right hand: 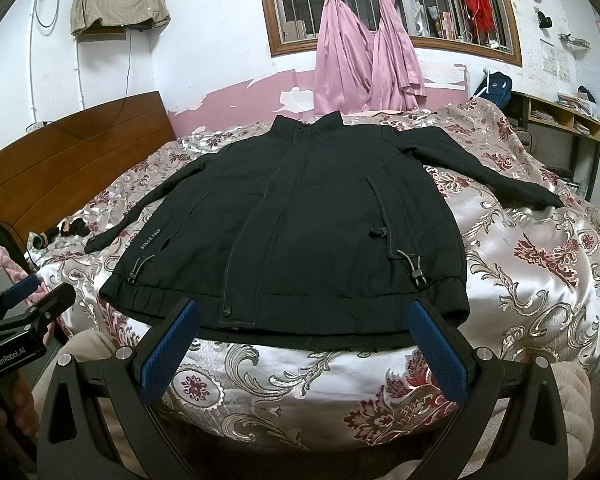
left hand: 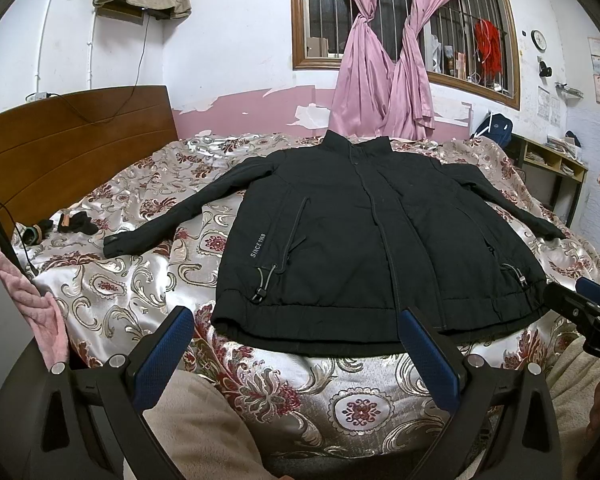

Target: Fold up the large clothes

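A black zip jacket [left hand: 360,232] lies flat and front up on the bed, collar toward the far wall, both sleeves spread out to the sides. It also shows in the right wrist view [right hand: 300,224]. My left gripper [left hand: 296,320] is open and empty, its blue pads just in front of the jacket's hem, left of the zip. My right gripper [right hand: 304,312] is open and empty, over the hem near the zip. The right gripper shows at the right edge of the left wrist view [left hand: 588,300], the left gripper at the left edge of the right wrist view [right hand: 24,300].
The bed has a floral satin cover [left hand: 292,392] and a wooden headboard [left hand: 60,148] at the left. Small dark items [left hand: 72,222] lie near the headboard. A pink cloth [left hand: 40,304] hangs at the left. A shelf [left hand: 552,168] stands at the right, with pink curtains [left hand: 380,80] behind.
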